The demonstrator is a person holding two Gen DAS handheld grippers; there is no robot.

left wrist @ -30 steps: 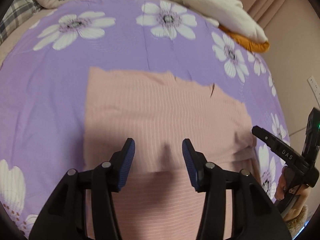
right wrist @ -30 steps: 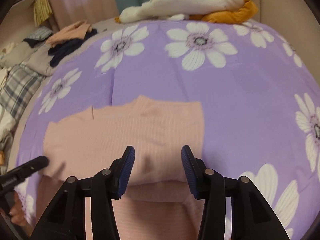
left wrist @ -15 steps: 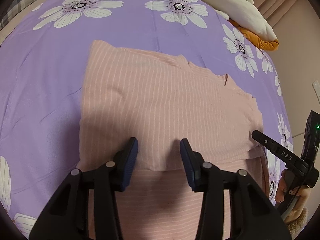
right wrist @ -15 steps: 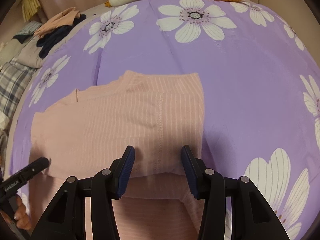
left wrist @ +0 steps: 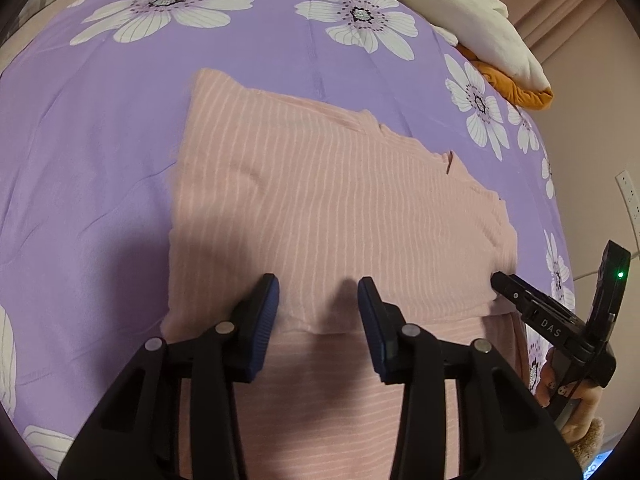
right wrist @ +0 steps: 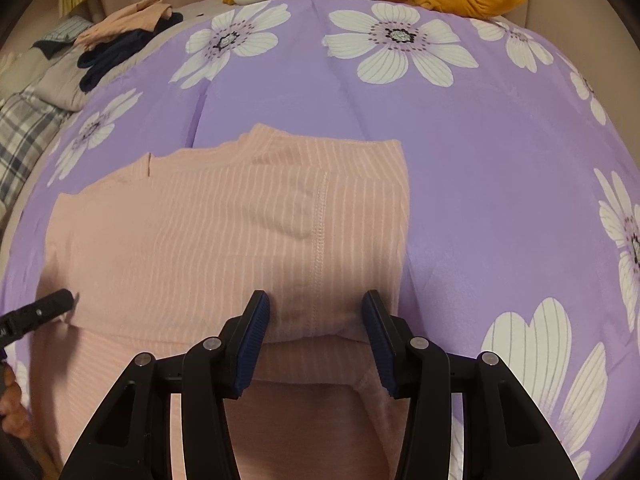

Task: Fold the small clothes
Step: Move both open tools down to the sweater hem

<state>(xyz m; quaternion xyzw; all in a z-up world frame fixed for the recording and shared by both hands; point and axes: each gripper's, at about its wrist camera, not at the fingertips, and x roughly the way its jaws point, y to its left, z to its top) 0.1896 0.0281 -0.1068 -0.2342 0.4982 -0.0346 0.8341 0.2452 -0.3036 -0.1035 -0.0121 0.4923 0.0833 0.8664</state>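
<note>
Left wrist: left claw (left wrist: 318, 312) closing, right claw (right wrist: 316, 326) apart, over pink garment (left wrist: 340, 208); cream-orange bedding (left wrist: 488, 44) beyond.

Place: my bedroom at home.
Evidence: flowered purple bedspread (right wrist: 500, 128), heaped clothes (right wrist: 120, 36), curtain (left wrist: 560, 4), wall socket (left wrist: 629, 194).

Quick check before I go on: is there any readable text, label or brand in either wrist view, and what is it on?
"DAS": white letters on the black finger of the right gripper, seen at the right edge of the left wrist view.
White marking on the left gripper at the left edge of the right wrist view: cut off, not readable.
No text shows on the pink striped garment or the purple flowered bedcover.
</note>
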